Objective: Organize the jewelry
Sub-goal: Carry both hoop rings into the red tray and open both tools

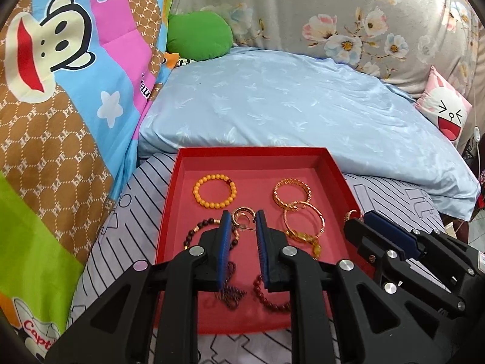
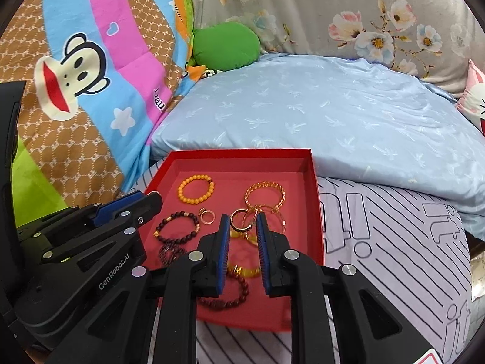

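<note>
Left wrist view: the left gripper (image 1: pixel 242 217) hovers over the red tray (image 1: pixel 336 166) at lower centre, its blue-padded jaws parted by a narrow gap with nothing clamped between them. Seen through that gap, a gold ring (image 1: pixel 242 217) lies on the tray floor. The right gripper (image 1: pixel 360 221) enters from the lower right above the tray's right rim; whether its jaws are parted cannot be told in this view.

Right wrist view: the right gripper (image 2: pixel 242 220) likewise shows a narrow gap and holds nothing; a gold hoop (image 2: pixel 241 220) lies on the tray below its tips.

Tray contents: an orange bead bracelet (image 1: pixel 214 192) at upper left, gold bangles (image 1: pixel 292 195) at upper right, a dark bead bracelet (image 2: pixel 177 226) at left. The tray rests on striped bedding (image 2: pixel 394 242) below a blue pillow (image 1: pixel 288 106).
</note>
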`<action>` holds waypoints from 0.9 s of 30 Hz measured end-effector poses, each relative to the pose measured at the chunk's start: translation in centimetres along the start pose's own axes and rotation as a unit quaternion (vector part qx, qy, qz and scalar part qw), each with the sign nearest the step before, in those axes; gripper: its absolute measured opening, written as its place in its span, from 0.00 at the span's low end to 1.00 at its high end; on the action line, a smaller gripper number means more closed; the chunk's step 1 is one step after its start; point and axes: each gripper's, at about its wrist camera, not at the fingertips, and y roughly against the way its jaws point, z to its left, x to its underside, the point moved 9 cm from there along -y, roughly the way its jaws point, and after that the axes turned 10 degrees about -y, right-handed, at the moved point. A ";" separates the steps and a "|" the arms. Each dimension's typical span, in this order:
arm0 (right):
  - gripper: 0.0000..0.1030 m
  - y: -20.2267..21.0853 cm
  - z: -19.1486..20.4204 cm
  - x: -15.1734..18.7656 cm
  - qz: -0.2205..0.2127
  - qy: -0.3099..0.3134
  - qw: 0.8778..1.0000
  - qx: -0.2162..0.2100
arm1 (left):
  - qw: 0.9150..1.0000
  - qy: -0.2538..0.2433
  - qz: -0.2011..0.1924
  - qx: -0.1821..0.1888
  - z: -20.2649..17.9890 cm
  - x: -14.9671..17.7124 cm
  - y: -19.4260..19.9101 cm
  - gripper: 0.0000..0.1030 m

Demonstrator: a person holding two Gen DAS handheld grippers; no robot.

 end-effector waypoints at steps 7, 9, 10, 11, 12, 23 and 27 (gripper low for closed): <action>0.17 -3.0 -0.2 -1.4 0.008 -0.003 1.000 0.006 | 1.000 -0.002 0.008 -0.009 0.9 -1.1 -2.9 0.16; 0.17 -3.6 -0.2 -1.4 0.010 -0.004 1.000 0.008 | 1.000 -0.002 0.013 -0.011 1.0 -1.2 -3.7 0.16; 0.17 -4.0 -0.3 -1.4 0.013 -0.005 1.000 0.009 | 1.000 -0.002 0.015 -0.011 1.0 -1.2 -4.0 0.16; 0.17 -4.4 -0.4 -1.4 0.016 -0.006 1.000 0.009 | 1.000 -0.002 0.016 -0.012 1.0 -1.1 -4.3 0.16; 0.17 -4.8 -0.5 -1.3 0.019 -0.007 1.000 0.010 | 1.000 -0.003 0.018 -0.013 1.1 -1.1 -4.6 0.16; 0.17 -7.2 -1.3 -1.0 0.035 -0.014 0.999 0.017 | 0.999 0.001 0.041 -0.018 1.3 -0.6 -7.4 0.16; 0.17 -7.7 -1.4 -0.8 0.039 -0.013 0.999 0.020 | 0.999 0.000 0.046 -0.022 1.4 -0.4 -7.9 0.16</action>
